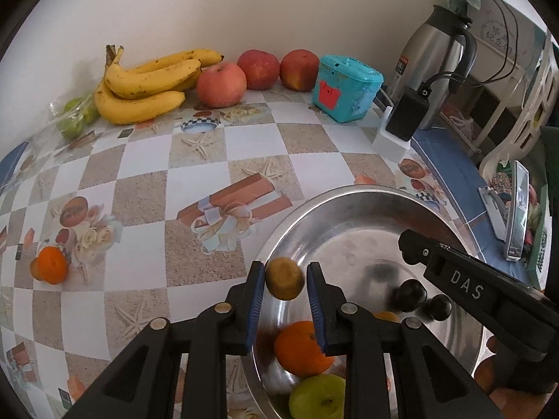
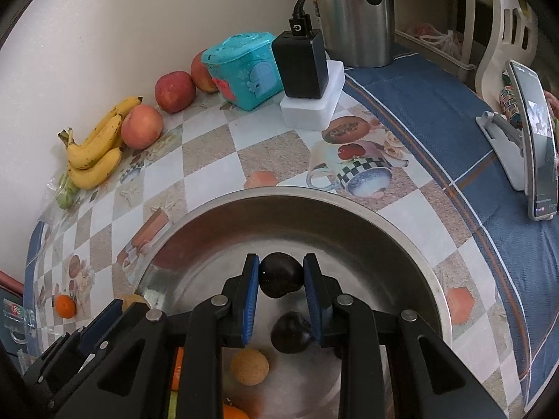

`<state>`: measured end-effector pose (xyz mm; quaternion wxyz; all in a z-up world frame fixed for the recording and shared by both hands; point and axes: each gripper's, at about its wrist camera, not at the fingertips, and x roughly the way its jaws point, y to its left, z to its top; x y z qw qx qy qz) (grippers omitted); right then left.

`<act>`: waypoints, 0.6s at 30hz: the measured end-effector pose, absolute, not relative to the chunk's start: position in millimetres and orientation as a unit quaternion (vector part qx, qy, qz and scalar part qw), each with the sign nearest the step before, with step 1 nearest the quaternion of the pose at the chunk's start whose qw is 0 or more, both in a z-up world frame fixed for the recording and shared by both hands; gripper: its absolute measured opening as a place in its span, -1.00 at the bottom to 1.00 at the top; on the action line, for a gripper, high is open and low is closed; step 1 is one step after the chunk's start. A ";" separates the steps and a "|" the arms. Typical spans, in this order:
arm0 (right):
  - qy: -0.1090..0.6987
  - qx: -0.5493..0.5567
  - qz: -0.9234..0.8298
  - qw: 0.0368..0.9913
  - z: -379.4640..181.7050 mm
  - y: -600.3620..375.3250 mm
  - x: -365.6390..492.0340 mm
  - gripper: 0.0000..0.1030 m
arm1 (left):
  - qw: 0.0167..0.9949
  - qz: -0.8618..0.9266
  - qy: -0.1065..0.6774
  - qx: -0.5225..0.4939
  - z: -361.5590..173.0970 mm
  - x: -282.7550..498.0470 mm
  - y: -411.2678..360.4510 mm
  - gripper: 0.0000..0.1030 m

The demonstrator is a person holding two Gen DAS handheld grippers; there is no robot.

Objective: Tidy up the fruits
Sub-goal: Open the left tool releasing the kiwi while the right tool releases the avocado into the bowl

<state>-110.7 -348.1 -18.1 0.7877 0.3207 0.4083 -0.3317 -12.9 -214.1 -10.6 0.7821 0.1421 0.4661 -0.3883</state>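
Observation:
My left gripper (image 1: 284,281) is shut on a small yellow-brown fruit (image 1: 284,278), held over the left rim of a steel bowl (image 1: 349,202). Below it in the bowl lie an orange (image 1: 300,349), a green apple (image 1: 316,398) and two dark plums (image 1: 408,295). My right gripper (image 2: 281,276) is shut on a dark plum (image 2: 280,278) above the bowl (image 2: 384,223). Under it lie another dark plum (image 2: 291,331) and a tan round fruit (image 2: 249,366). The right gripper's body shows in the left wrist view (image 1: 471,289).
Against the wall lie bananas (image 1: 146,83), three red apples (image 1: 222,83), bagged green fruit (image 1: 75,117) and a teal box (image 1: 344,87). A small orange (image 1: 51,264) sits at table left. A charger on a white block (image 2: 307,80), a steel kettle (image 2: 360,10) and a phone on a stand (image 2: 534,139) are at right.

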 end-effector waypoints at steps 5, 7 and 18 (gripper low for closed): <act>0.407 0.315 -0.335 0.789 -14.3 -348.8 -110.9 -0.35 | 0.781 -0.394 0.465 0.137 -6.1 -14.4 -213.7 -0.13; 0.406 0.311 -0.337 0.790 -11.2 -348.3 -110.7 -0.23 | 0.781 -0.396 0.463 0.137 -3.2 -15.5 -214.0 -0.13; 0.442 0.294 -0.334 0.779 5.4 -336.5 -108.7 0.19 | 0.787 -0.356 0.485 0.136 13.2 3.1 -196.3 -0.03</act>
